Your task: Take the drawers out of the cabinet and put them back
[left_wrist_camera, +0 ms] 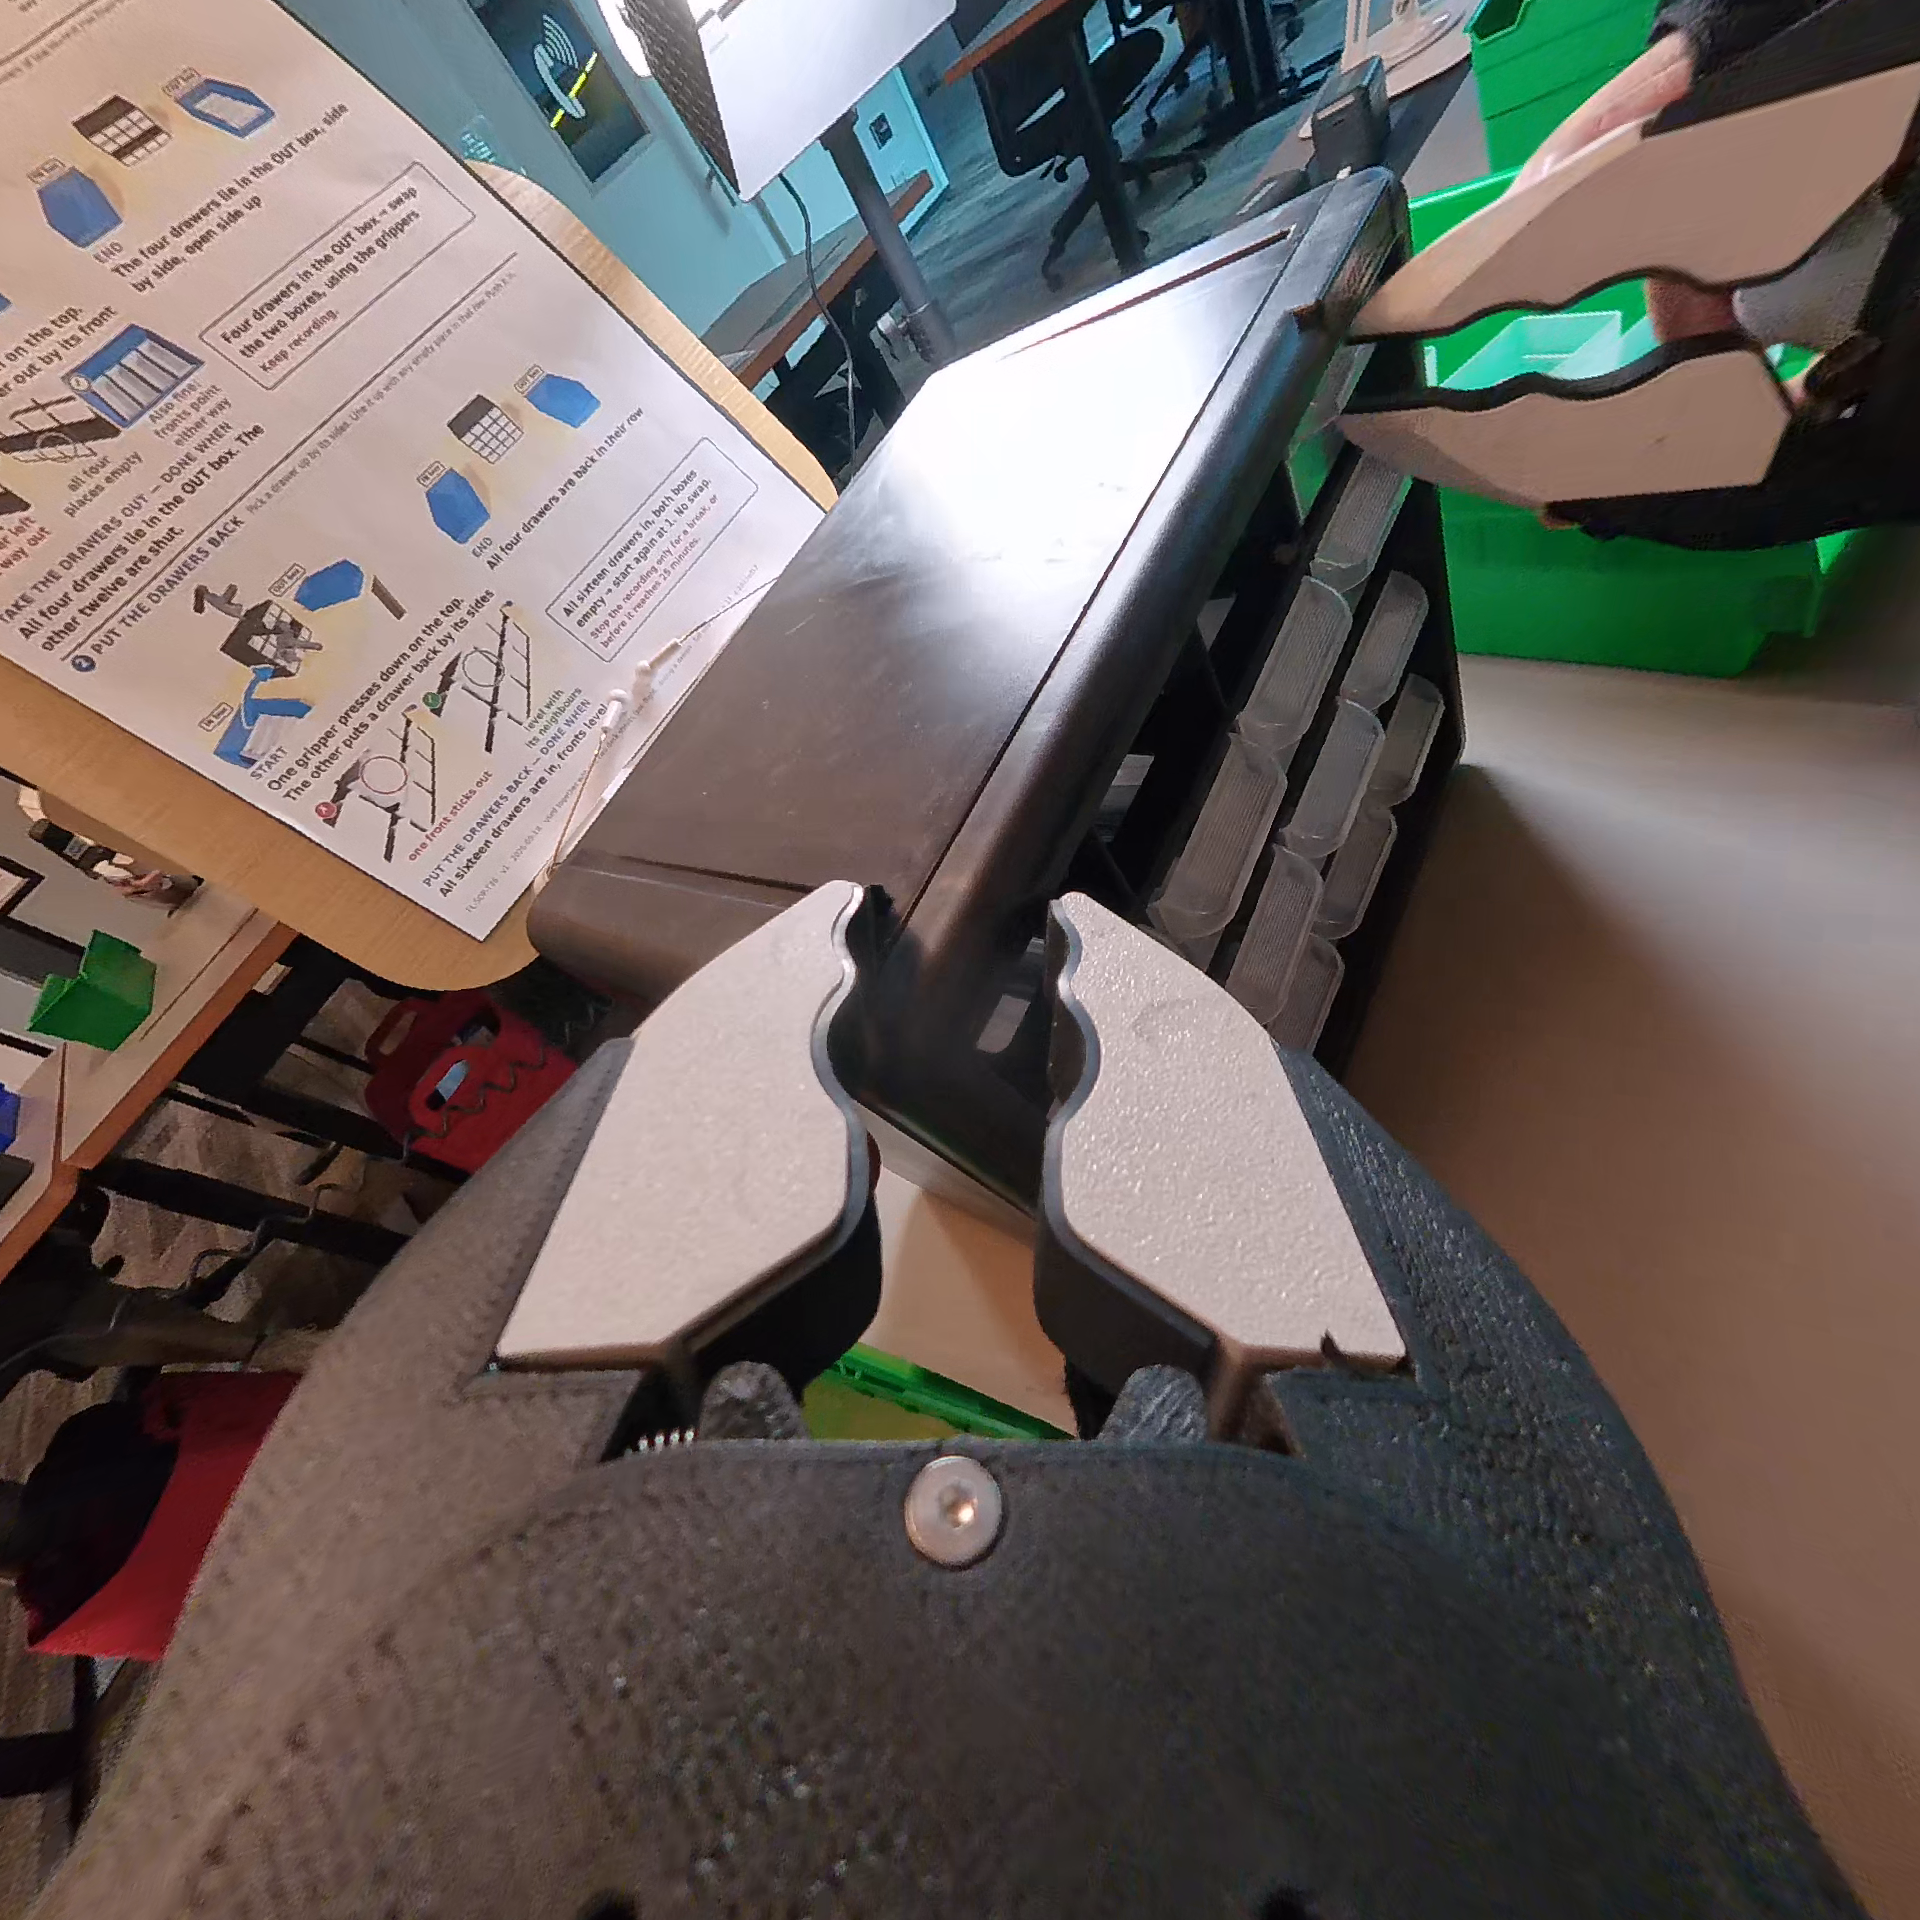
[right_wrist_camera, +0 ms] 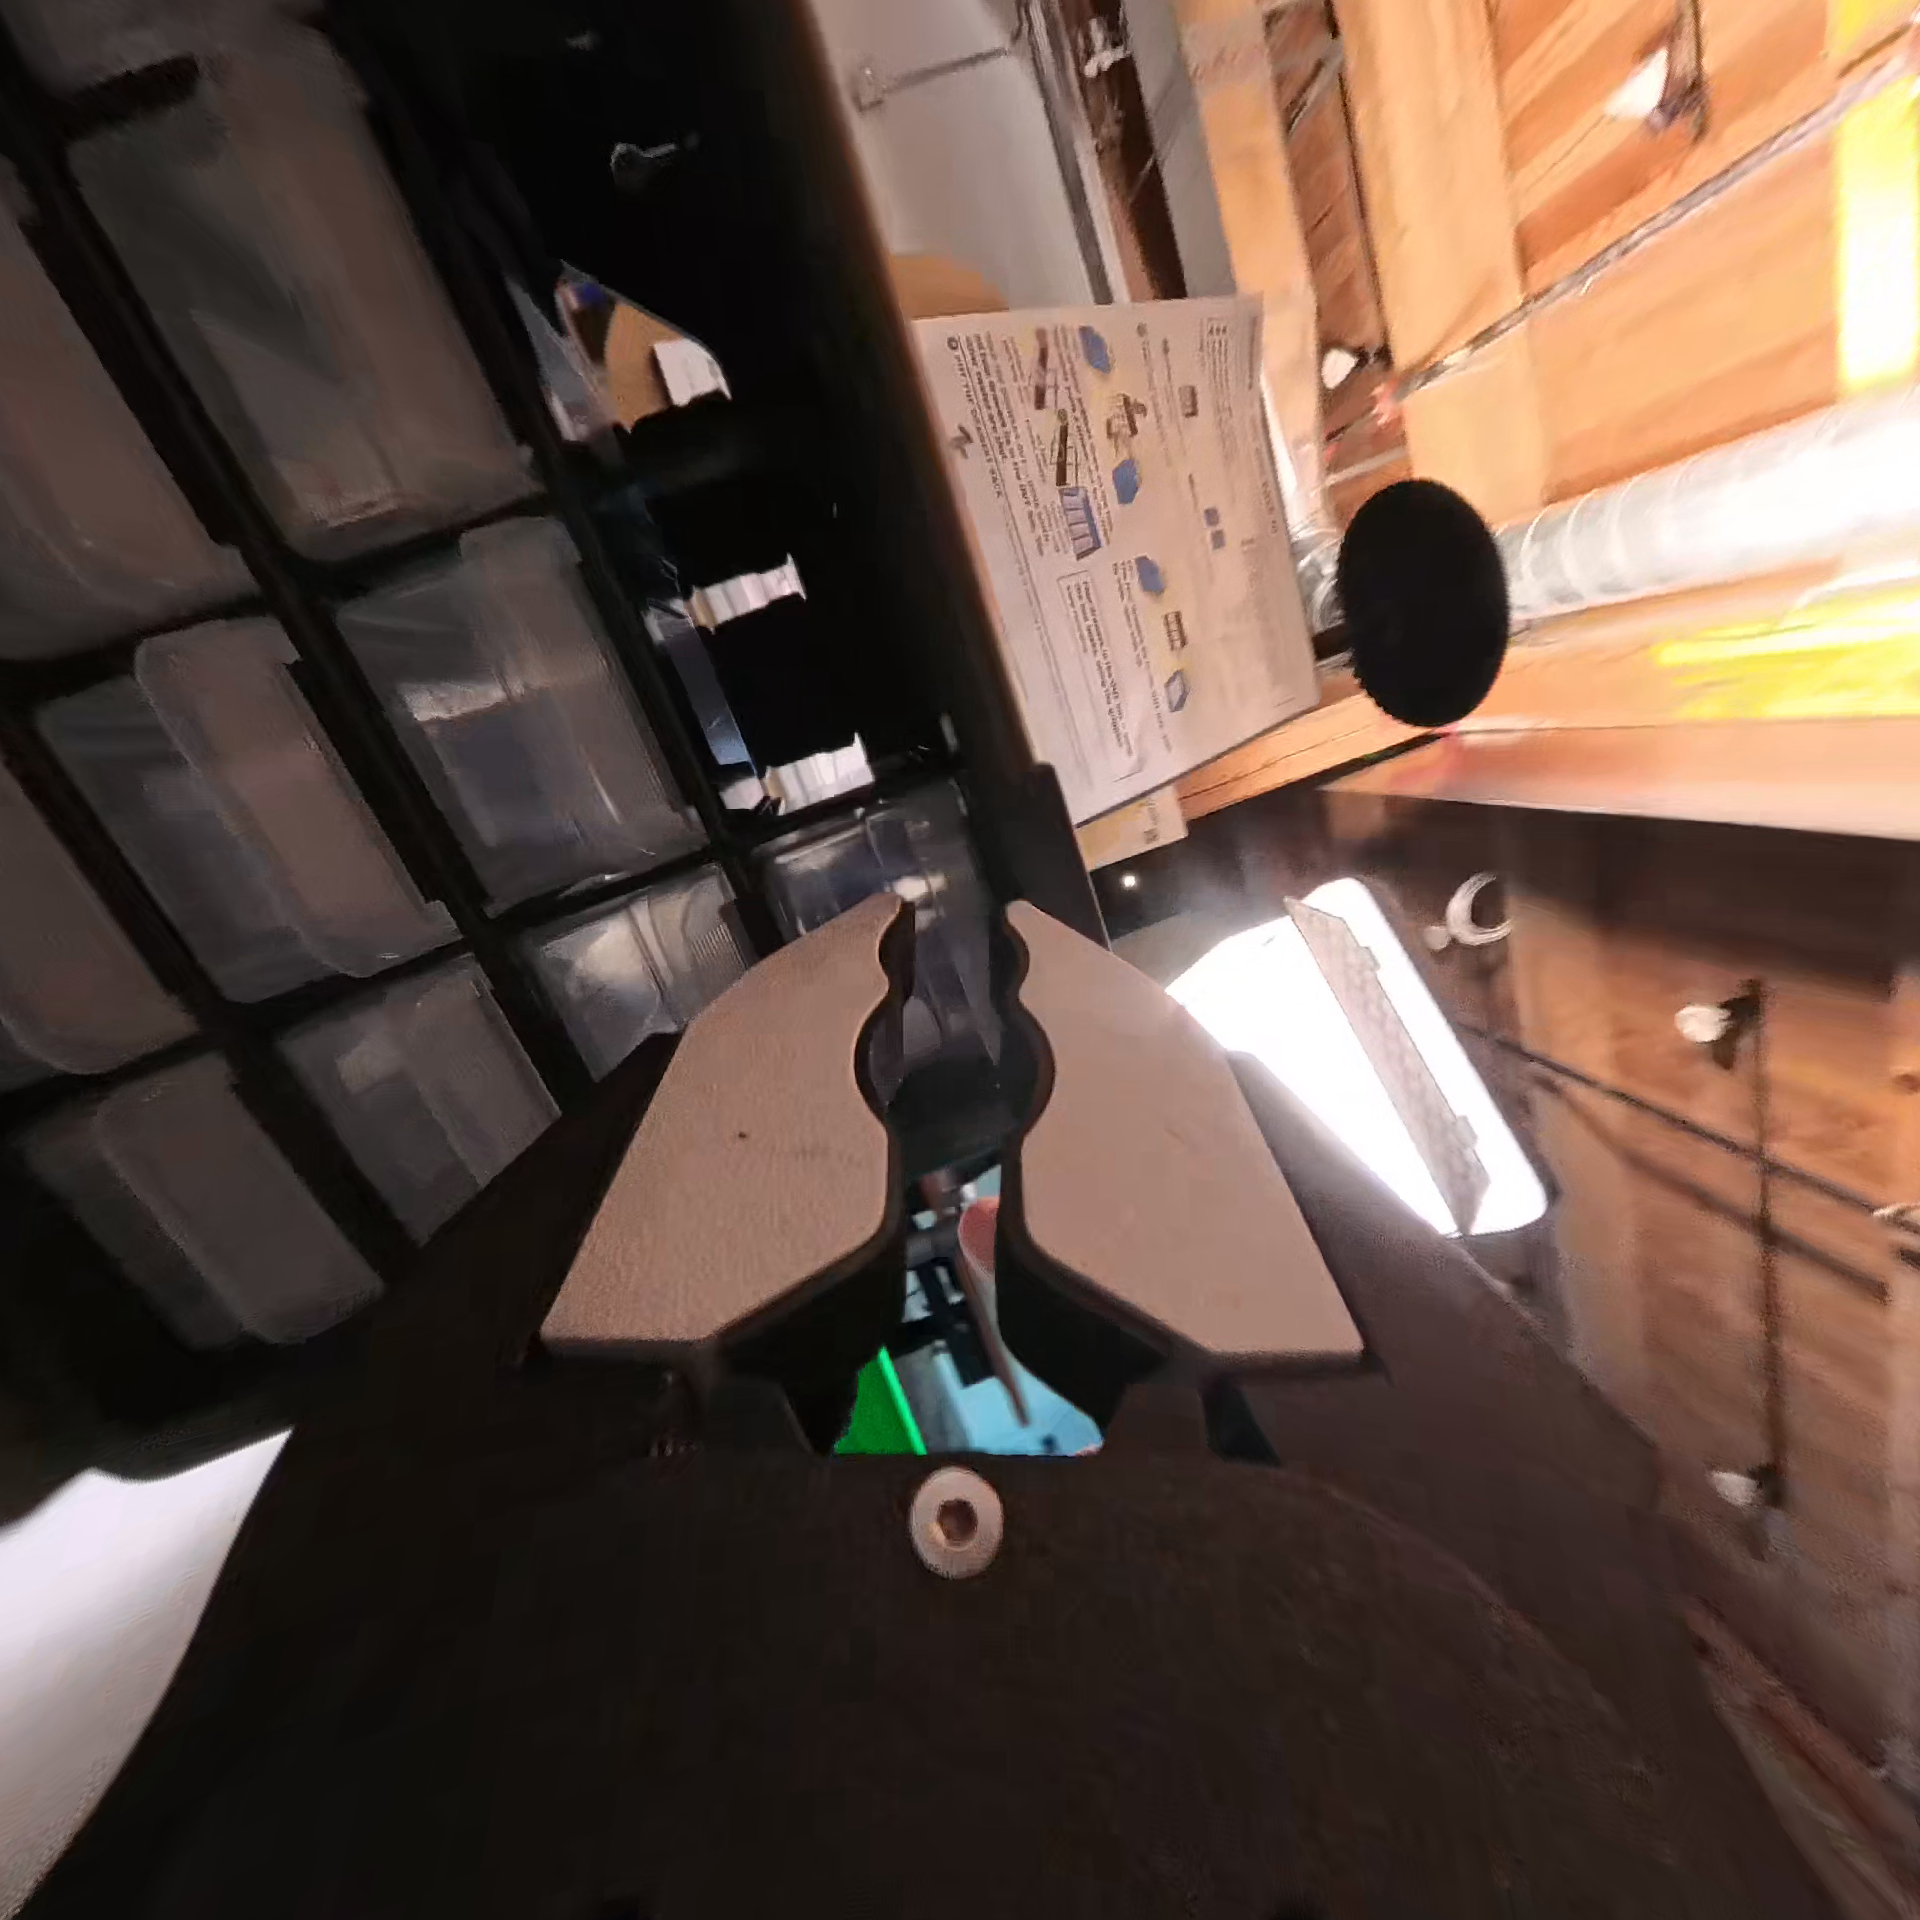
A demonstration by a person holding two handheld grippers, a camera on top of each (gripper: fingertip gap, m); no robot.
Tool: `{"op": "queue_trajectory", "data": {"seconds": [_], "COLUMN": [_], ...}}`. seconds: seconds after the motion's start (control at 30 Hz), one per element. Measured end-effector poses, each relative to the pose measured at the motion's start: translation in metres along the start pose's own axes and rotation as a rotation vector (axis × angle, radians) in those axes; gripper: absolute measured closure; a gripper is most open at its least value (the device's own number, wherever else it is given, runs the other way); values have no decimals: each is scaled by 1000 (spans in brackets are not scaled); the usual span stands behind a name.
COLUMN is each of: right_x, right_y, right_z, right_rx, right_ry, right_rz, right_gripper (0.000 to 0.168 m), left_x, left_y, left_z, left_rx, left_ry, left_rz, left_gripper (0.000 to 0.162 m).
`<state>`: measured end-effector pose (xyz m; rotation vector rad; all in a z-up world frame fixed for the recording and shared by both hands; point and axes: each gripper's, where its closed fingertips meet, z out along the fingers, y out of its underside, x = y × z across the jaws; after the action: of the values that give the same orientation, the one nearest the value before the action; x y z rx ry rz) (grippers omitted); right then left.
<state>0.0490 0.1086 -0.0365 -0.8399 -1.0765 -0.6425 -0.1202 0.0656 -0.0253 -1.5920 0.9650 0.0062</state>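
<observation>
The black cabinet point(left_wrist_camera: 935, 644) stands on the table, with clear drawers point(left_wrist_camera: 1299, 665) in its front grid. My left gripper point(left_wrist_camera: 951, 925) straddles the near top front edge of the cabinet, and its fingers point(left_wrist_camera: 727, 1122) close on that edge. My right gripper point(left_wrist_camera: 1351, 364) is at the far end of the top row. In the right wrist view it point(right_wrist_camera: 956, 925) is shut on the front tab of a clear drawer point(right_wrist_camera: 831, 883) sitting in its slot. Several top-row slots point(right_wrist_camera: 727, 540) beside it are dark and empty. Other drawers point(right_wrist_camera: 499, 717) fill the rows below.
An instruction sheet point(left_wrist_camera: 312, 468) on a wooden board leans behind the cabinet to the left. Green bins point(left_wrist_camera: 1621, 592) stand right of the cabinet, behind my right gripper. The beige table point(left_wrist_camera: 1662, 1091) lies in front of the cabinet.
</observation>
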Motion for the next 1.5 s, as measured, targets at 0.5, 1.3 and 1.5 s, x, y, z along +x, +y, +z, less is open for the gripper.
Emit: {"op": "queue_trajectory", "data": {"seconds": [0.5,1.3,1.5], "right_x": [10,59,120], "right_y": [-18,-35,4], "right_z": [-59,-143,-158], "right_rx": [56,134,-73], "right_ry": [89,123,58], "right_rz": [-71,-88,89], "right_gripper": [162,166,167], "left_x": [0,0,0], "left_y": [0,0,0], "left_z": [1,1,1], "left_rx": [-4,-9,-13], "left_ry": [-8,-6,-9], "left_rz": [2,11,13], "left_gripper": [130,130,130]}}
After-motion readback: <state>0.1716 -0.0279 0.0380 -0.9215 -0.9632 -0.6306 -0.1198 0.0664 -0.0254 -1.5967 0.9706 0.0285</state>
